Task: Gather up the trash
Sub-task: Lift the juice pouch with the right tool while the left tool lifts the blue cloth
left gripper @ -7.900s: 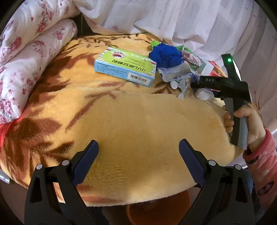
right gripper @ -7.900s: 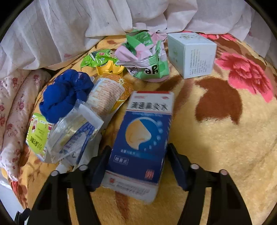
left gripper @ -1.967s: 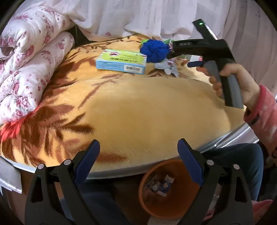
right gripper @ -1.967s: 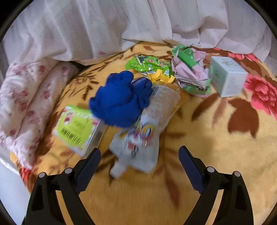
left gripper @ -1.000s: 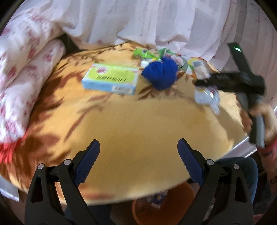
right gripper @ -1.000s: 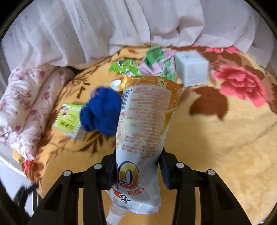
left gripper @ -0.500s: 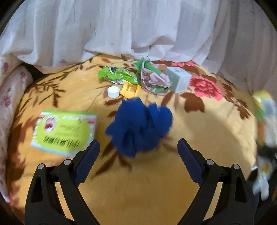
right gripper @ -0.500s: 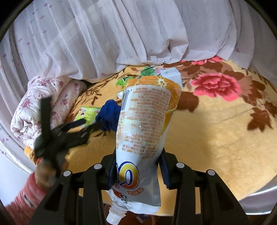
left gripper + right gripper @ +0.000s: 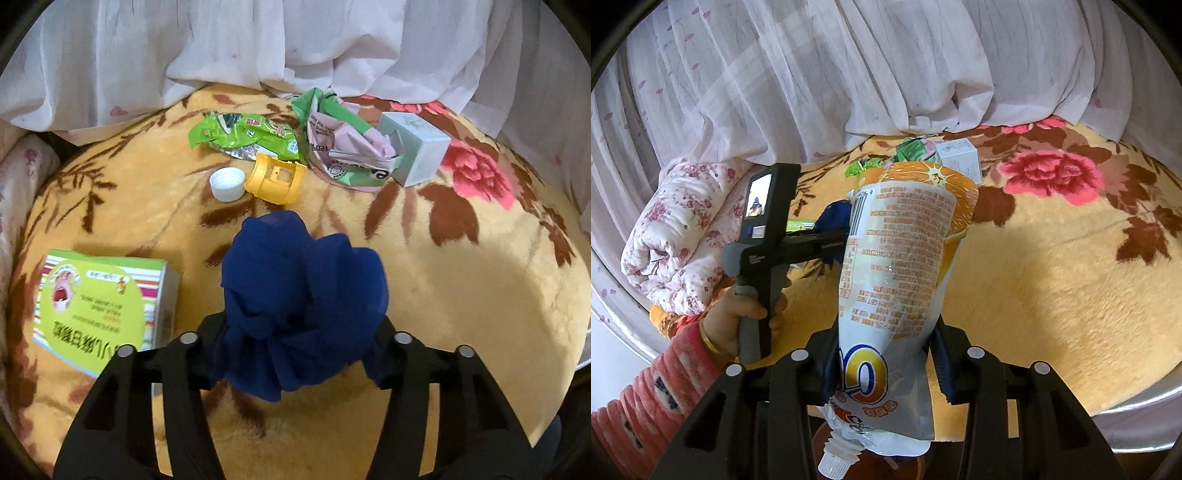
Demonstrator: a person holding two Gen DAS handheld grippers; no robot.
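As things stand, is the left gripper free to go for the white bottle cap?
Probably not: the left gripper has just closed on the blue cloth wad. The white cap lies uncovered beyond it.

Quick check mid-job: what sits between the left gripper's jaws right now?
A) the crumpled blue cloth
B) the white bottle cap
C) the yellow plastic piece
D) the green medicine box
A: the blue cloth fills the left gripper, whose jaws have just been closing on it; cap, box and yellow piece lie apart on the blanket.
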